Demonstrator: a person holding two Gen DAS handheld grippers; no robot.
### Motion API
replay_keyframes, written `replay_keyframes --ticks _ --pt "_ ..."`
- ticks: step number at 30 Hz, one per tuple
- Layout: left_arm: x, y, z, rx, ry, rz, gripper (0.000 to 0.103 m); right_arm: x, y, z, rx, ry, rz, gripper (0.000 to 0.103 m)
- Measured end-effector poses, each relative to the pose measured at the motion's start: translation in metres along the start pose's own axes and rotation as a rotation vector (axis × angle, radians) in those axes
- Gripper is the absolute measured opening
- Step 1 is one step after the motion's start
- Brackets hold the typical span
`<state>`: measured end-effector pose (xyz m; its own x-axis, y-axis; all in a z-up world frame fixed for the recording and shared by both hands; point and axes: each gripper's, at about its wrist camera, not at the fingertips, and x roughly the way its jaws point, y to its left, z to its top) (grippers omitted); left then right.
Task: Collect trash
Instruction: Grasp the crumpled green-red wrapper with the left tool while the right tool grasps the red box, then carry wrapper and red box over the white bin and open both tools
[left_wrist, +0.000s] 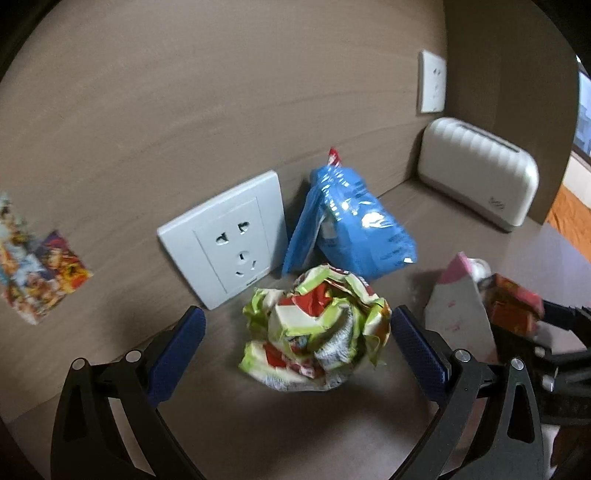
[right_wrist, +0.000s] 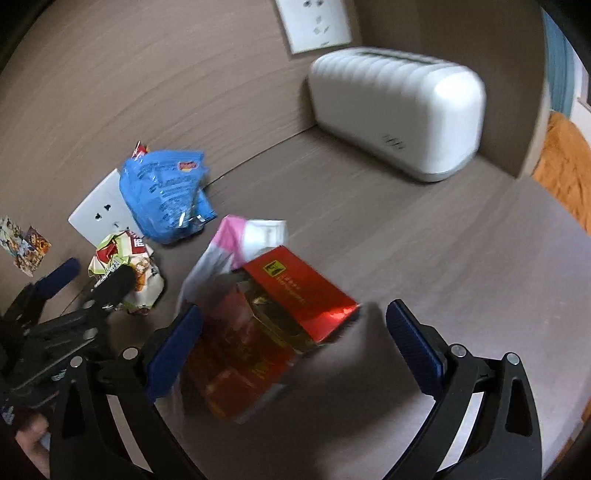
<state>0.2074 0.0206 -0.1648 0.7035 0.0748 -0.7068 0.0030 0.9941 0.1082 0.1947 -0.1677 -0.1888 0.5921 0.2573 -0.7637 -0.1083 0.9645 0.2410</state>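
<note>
Both claws gape open. Left claw (left_wrist: 297, 332) straddles a crumpled green-and-red snack wrapper (left_wrist: 314, 328); right claw (right_wrist: 293, 328) flanks a shiny red cardboard box (right_wrist: 291, 299) on the brown tabletop (right_wrist: 424, 258).

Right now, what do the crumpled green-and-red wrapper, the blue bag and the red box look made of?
Crumpled green-and-red wrapper: thin printed plastic film, probably; sharp creases, holds its ball shape.
Blue bag: glossy plastic film; bright specular highlights, soft folds.
Red box: coated cardboard, likely; flat panels, straight edges, metallic red sheen. Blur leaves the finish uncertain.
</note>
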Motion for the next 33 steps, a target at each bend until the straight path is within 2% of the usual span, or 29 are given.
replay_keyframes --ticks 3,4,6,7,8,9,10,14,18,26,33 --pt "0.017 0.004 0.0 -0.017 0.045 -0.002 0.098 0.009 0.016 -0.001 -0.047 0.01 0.003 0.097" --pt "0.022 0.007 0.0 -0.024 0.061 -0.006 0.098 0.01 0.022 -0.004 -0.075 0.01 -0.001 0.091" --pt "0.028 0.014 -0.001 -0.056 0.08 -0.045 0.097 0.008 0.031 -0.008 -0.121 -0.009 -0.01 0.085" --pt "0.029 0.017 -0.002 -0.07 0.086 -0.062 0.089 0.006 0.036 -0.011 -0.142 -0.019 -0.01 0.079" --pt "0.03 0.018 -0.002 -0.073 0.091 -0.069 0.075 0.003 0.038 -0.013 -0.157 -0.028 -0.011 0.075" --pt "0.03 0.019 -0.002 -0.068 0.095 -0.065 0.074 -0.001 0.04 -0.015 -0.168 -0.036 -0.01 0.067" --pt "0.029 0.019 -0.003 -0.061 0.09 -0.063 0.072 -0.003 0.041 -0.015 -0.169 -0.035 -0.003 0.064" --pt "0.019 0.018 -0.006 -0.025 0.07 -0.069 0.064 -0.014 0.037 -0.018 -0.152 -0.03 0.019 0.063" --pt "-0.002 0.015 -0.01 -0.001 0.046 -0.074 0.063 -0.033 0.03 -0.022 -0.114 -0.042 0.031 0.062" --pt "-0.069 0.006 -0.019 0.019 -0.029 -0.095 0.063 -0.094 0.015 -0.025 -0.083 -0.139 0.011 0.062" --pt "-0.136 -0.026 -0.033 0.091 -0.09 -0.162 0.063 -0.148 -0.005 -0.042 -0.068 -0.224 -0.029 0.062"
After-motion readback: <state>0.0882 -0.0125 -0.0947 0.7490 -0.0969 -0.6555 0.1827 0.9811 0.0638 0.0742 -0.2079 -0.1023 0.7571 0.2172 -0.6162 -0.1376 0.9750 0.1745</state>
